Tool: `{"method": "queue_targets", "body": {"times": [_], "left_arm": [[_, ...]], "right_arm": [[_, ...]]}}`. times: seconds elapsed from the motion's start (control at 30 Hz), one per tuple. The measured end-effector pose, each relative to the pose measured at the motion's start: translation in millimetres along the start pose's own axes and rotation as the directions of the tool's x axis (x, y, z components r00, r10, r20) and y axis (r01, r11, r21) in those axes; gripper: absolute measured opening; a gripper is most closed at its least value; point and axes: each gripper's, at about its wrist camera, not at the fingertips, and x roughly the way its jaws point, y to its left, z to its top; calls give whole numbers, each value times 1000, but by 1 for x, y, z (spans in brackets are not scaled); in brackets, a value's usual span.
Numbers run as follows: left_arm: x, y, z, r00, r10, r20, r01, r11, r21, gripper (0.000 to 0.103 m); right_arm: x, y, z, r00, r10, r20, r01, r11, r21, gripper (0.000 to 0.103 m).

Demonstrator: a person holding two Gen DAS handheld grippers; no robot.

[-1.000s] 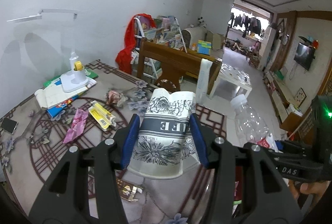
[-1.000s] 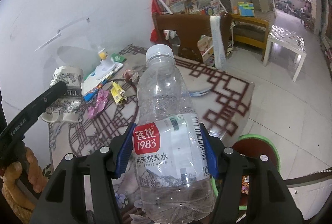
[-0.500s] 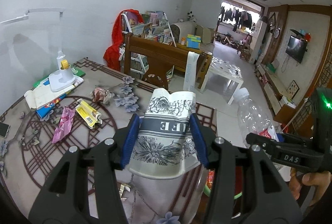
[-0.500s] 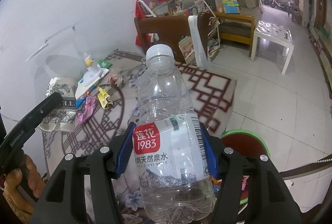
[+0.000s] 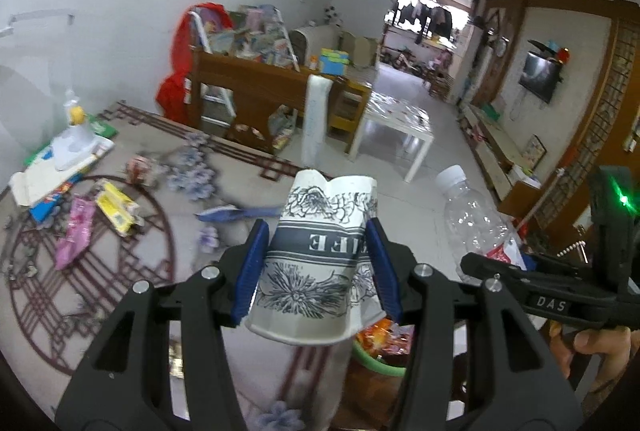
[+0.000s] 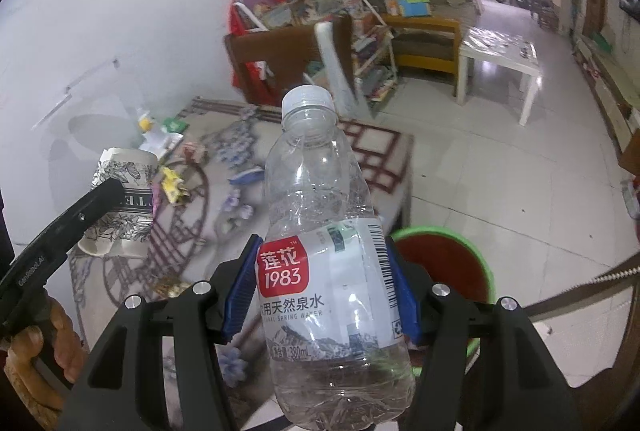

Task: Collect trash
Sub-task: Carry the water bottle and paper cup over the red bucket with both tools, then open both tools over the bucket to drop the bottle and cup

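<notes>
Trash fills both of my claws: the left claw (image 5: 316,267) is clamped on a crumpled paper cup (image 5: 320,263), held upside down, and the right claw (image 6: 322,295) is squeezed around an empty plastic bottle (image 6: 320,243) with its cap on. Both hang past the edge of the bench (image 5: 120,271), above or just beside the green-rimmed bin (image 6: 452,271) on the floor. The risks I see are in the release. The bin's mouth is mostly hidden behind what I hold, so a drop could land on the rim or the tiles. The bottle is light and smooth and may bounce out. The cup is already dented and could slip early. More wrappers (image 5: 72,231) lie on the bench, so a miss adds work.
</notes>
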Motion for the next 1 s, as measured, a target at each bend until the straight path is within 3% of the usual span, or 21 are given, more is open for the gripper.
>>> {"method": "queue_targets", "body": {"times": [0.2, 0.47, 0.53, 0.57, 0.6, 0.77, 1.0], "left_arm": [[39, -32, -8, 995, -76, -64, 78, 997, 18, 48], [82, -84, -18, 977, -153, -146, 167, 982, 89, 49], [90, -94, -18, 975, -167, -150, 185, 976, 112, 63], [92, -95, -17, 975, -167, -146, 185, 975, 120, 82], [93, -97, -17, 977, -166, -133, 183, 975, 129, 89], [95, -99, -15, 979, -168, -119, 185, 971, 151, 92], [90, -68, -11, 985, -135, -104, 143, 987, 72, 93]], "right_arm": [[7, -43, -13, 998, -50, -42, 53, 996, 78, 57], [15, -90, -21, 995, -54, -79, 69, 976, 205, 58], [16, -97, -23, 995, -58, -86, 76, 972, 221, 58], [17, -101, -23, 994, -56, -91, 76, 970, 233, 58], [19, -104, -24, 994, -52, -96, 74, 967, 244, 60], [27, -120, -25, 992, -74, -104, 101, 955, 280, 69], [34, -122, -23, 990, -77, -120, 109, 951, 289, 70]]}}
